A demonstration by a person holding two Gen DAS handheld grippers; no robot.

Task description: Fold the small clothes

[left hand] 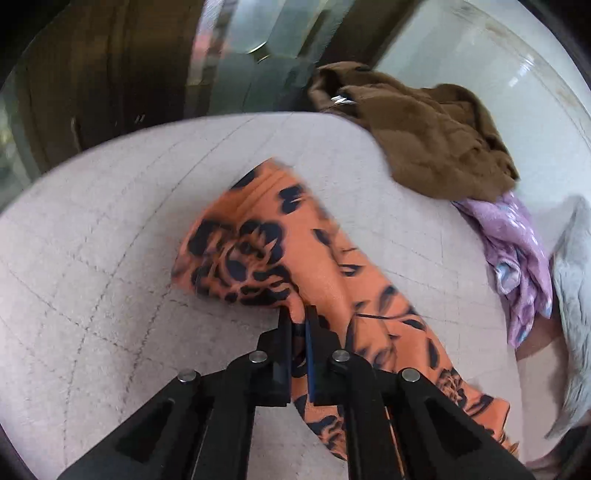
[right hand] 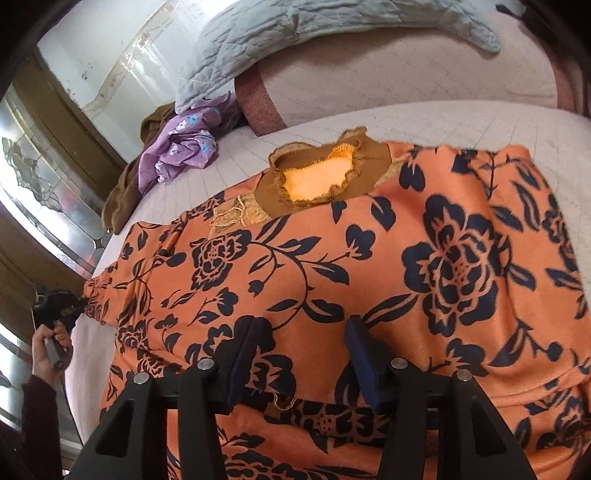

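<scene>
Left wrist view: motion blur smears the far end of the orange floral top (left hand: 295, 266), so the edge of its sleeve is hard to make out, and the garment's lower part runs out of the picture at bottom right behind the claw's black linkage. The left claw (left hand: 298, 317) is pinched tight on a fold of the sleeve, the orange cloth caught between its two pads; the sleeve stretches away from the tips up and to the left across the pale quilted bed (left hand: 110, 221). At the bed's far right edge lie a crumpled brown garment (left hand: 436, 140), a purple flowered garment (left hand: 517, 251) just beside it, and a grey quilt (left hand: 572, 295) that the picture's border cuts off. The dark room beyond the bed is blurred.

Right wrist view: the orange floral top (right hand: 369, 258) lies spread flat over the bed (right hand: 443, 122), its brown ruffled collar (right hand: 325, 170) toward the far side; its hem passes under the claw's frame and is hidden. The right claw (right hand: 303, 332) hovers just over the middle of the garment with its jaws about half apart, and no fold can be seen gripped between the pads. At far left the left claw (right hand: 83, 304), small and dark, grips the sleeve end at the bed's edge, held by a person's hand (right hand: 48, 350) in a dark sleeve. The purple flowered garment (right hand: 181, 147) and brown garment (right hand: 122, 199) are heaped at the far left corner, partly under the grey quilt (right hand: 295, 33).
</scene>
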